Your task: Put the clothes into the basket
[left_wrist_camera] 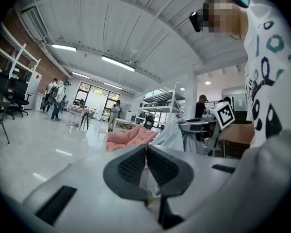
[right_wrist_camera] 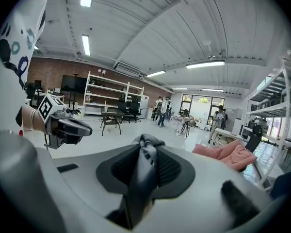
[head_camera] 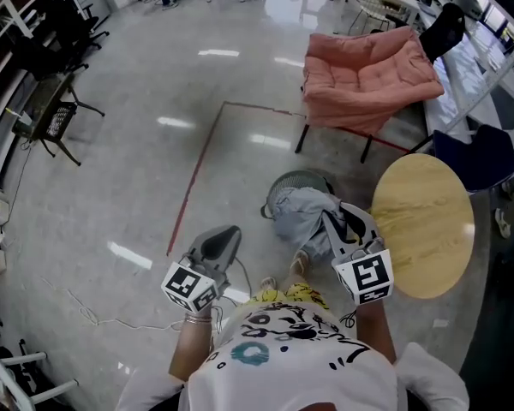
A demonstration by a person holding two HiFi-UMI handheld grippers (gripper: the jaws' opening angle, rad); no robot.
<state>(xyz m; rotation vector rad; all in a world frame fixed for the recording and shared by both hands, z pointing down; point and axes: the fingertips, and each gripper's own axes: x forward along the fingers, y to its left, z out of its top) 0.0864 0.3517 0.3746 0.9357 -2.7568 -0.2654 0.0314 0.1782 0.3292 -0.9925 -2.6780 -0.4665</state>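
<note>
Well, pinching a bunched fold of the grey garment (head_camera: 301,217) in the right gripper (head_camera: 347,223), dangling it over the basket (head_camera: 293,176). Holding the left gripper (head_camera: 223,240) shut and empty, just beside the basket. Probably handling soft, light and floppy, so grabbing a thick bunch seeming safest.

Open lab hall: metal shelving (right_wrist_camera: 109,98), office chairs (right_wrist_camera: 132,111), strip lights (right_wrist_camera: 87,45).

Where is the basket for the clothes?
In the head view, the basket sits just right of middle, left of the round wooden table. The grey garment in the right tool partly covers it.
</note>
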